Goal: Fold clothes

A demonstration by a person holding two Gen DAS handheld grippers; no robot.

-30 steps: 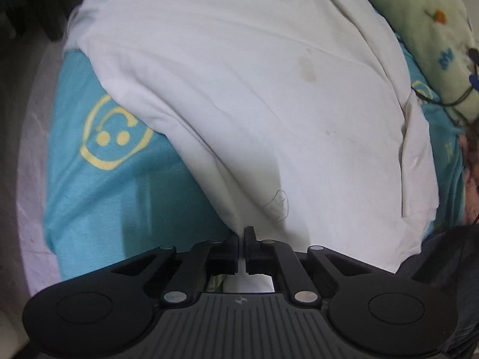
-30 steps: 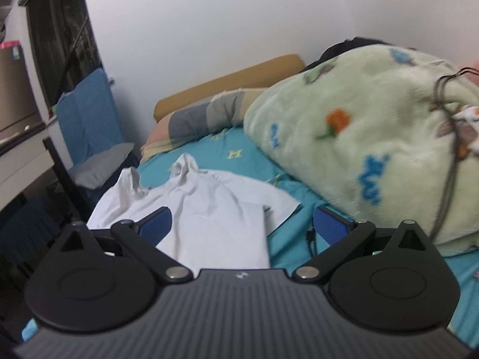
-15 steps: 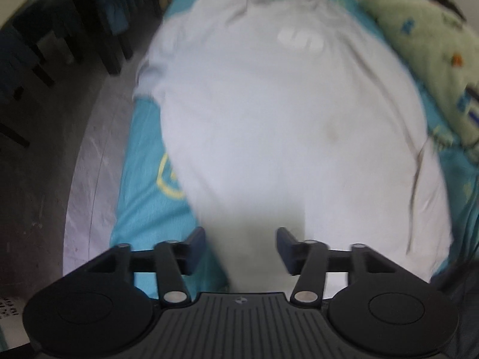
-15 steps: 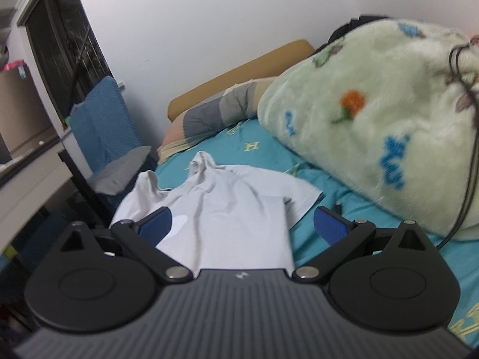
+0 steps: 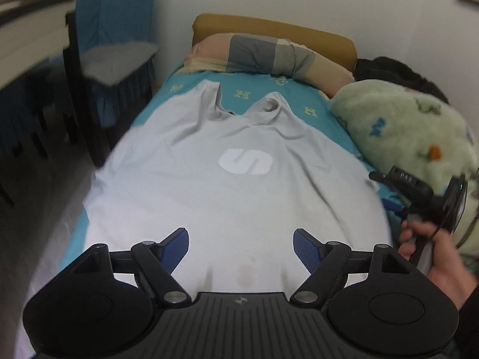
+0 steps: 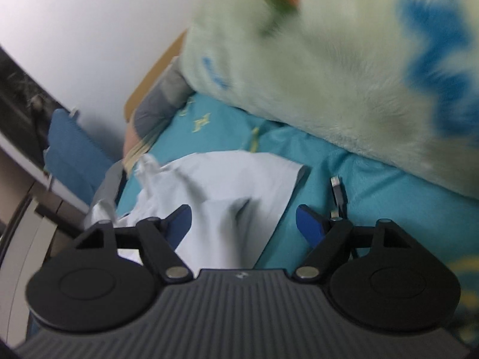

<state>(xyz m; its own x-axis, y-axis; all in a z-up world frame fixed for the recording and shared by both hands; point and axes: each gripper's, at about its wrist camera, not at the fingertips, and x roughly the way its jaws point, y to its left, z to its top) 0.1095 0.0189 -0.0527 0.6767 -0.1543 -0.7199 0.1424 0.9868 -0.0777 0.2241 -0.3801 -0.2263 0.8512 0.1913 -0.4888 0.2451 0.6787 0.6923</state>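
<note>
Teal bedsheet (image 5: 302, 97) underlies the white T-shirt (image 5: 227, 185), spread flat with its collar toward the pillow (image 5: 269, 53). Left gripper (image 5: 241, 246) hovers above its hem, jaws opening, nothing between. Right gripper (image 6: 243, 223) hangs over the sleeve, jaws closing, gripping nothing, beside a fluffy green blanket (image 6: 344, 59).
</note>
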